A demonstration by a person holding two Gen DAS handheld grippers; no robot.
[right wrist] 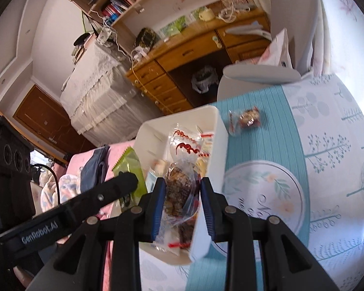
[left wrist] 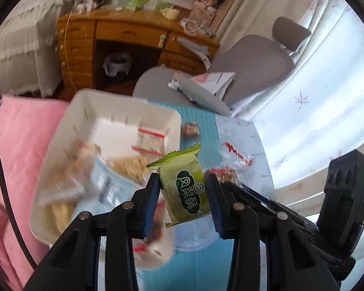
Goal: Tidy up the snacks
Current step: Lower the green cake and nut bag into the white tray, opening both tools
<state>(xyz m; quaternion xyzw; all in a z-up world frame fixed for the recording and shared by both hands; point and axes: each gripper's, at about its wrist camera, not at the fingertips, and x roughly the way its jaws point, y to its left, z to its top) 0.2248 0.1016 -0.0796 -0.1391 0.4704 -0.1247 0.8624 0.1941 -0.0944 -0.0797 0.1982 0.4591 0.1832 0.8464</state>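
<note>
My left gripper (left wrist: 183, 191) is shut on a green pineapple-cake packet (left wrist: 185, 186) and holds it above the right rim of a white bin (left wrist: 68, 126); the packet also shows in the right wrist view (right wrist: 129, 167). The bin holds several wrapped snacks. My right gripper (right wrist: 182, 194) is shut on a clear-wrapped brown nut snack (right wrist: 179, 189) over the same white bin (right wrist: 218, 126). In the left wrist view that snack (left wrist: 224, 173) sits just right of my left fingers. One small wrapped snack (right wrist: 248, 117) lies on the blue table runner beyond the bin; it also shows in the left wrist view (left wrist: 189, 129).
The table carries a blue runner (right wrist: 262, 145) and a white leaf-print cloth (right wrist: 339, 157). A grey office chair (left wrist: 250, 65) with papers on its seat stands behind the table. A wooden desk (left wrist: 133, 38) is further back. Pink bedding (left wrist: 19, 145) lies left of the bin.
</note>
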